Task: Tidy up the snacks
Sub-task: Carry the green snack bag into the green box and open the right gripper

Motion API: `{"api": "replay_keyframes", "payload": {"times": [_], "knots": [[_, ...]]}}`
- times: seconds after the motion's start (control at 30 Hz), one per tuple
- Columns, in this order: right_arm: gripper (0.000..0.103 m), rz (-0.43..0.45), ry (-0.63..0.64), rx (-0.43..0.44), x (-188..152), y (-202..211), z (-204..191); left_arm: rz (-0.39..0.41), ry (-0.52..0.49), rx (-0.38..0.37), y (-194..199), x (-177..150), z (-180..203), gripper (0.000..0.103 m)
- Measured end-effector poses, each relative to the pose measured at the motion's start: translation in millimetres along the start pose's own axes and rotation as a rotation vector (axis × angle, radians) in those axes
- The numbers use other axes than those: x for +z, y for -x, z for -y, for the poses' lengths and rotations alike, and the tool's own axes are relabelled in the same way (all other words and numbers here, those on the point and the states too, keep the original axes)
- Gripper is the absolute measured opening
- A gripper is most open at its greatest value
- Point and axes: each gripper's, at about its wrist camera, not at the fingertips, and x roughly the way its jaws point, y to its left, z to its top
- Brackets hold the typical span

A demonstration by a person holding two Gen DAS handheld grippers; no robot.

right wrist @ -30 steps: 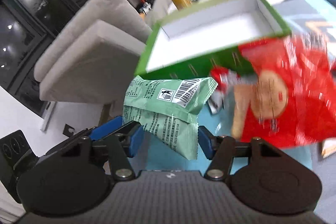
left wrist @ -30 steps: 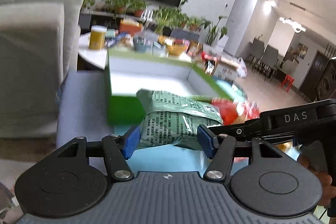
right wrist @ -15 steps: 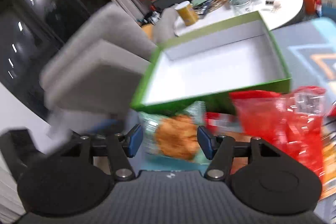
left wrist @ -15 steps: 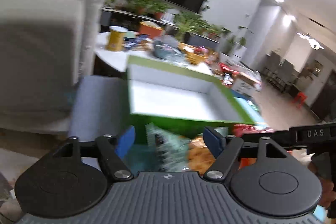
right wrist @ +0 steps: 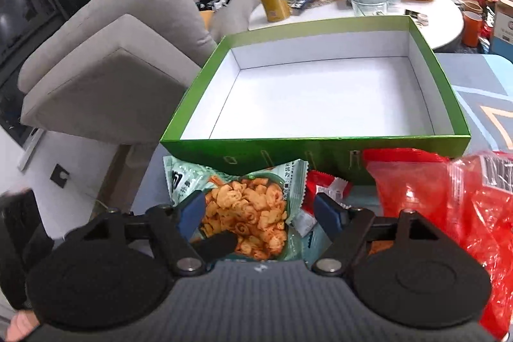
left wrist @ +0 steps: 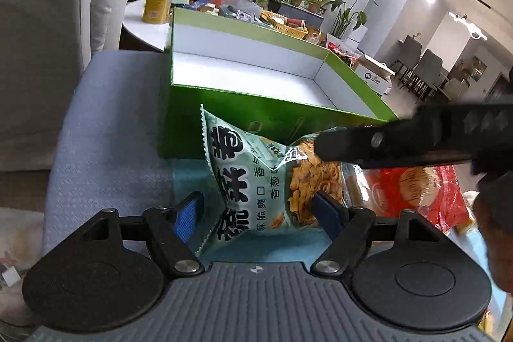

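The green box [right wrist: 320,149] is cardboard, glossy on its outer walls and matt white inside. The pale green snack bag [left wrist: 253,178] and the red bags [right wrist: 449,197] are thin, crinkled plastic film with a shiny finish, the green one printed and partly clear over the crisps. The table cover [left wrist: 105,130] is a finely ribbed, matt grey cloth; the armchair [right wrist: 105,79] is matt beige fabric; both gripper bodies are ridged grey plastic.
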Motion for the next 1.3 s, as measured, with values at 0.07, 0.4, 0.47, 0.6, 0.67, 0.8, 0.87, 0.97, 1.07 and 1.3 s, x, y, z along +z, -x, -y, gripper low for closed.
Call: {"api": "replay_keyframes", "payload": {"times": [0.07, 0.4, 0.47, 0.6, 0.67, 0.8, 0.87, 0.97, 1.07, 1.3], "knots": [[0.064, 0.000, 0.006, 0.032, -1, 4, -5, -0.003, -0.009, 0.017, 2, -1, -1, 0.072], [0.064, -0.105, -0.124, 0.062, -5, -45, 11, -0.001, -0.022, 0.059, 5, 2, -8, 0.071], [0.061, -0.090, -0.112, 0.062, -6, -40, 9, 0.006, -0.043, 0.068, 8, 4, -3, 0.069], [0.053, -0.021, -0.055, 0.070, -3, -9, -2, 0.067, -0.104, 0.069, 29, 8, 15, 0.067], [0.053, 0.022, -0.042, 0.075, 3, 5, -6, 0.109, -0.118, 0.079, 38, 13, 24, 0.067], [0.053, 0.083, -0.050, 0.093, 20, 25, -6, 0.168, -0.150, 0.084, 47, 32, 38, 0.067], [0.053, 0.116, -0.057, 0.098, 29, 30, -4, 0.189, -0.154, 0.083, 47, 42, 44, 0.067], [0.053, 0.155, -0.031, 0.095, 44, 28, -3, 0.202, -0.170, 0.095, 42, 57, 52, 0.067], [0.054, 0.157, -0.039, 0.097, 58, 17, 5, 0.197, -0.185, 0.110, 28, 69, 51, 0.067], [0.054, 0.116, -0.078, 0.082, 68, -14, 21, 0.150, -0.159, 0.117, -9, 78, 34, 0.068]]}}
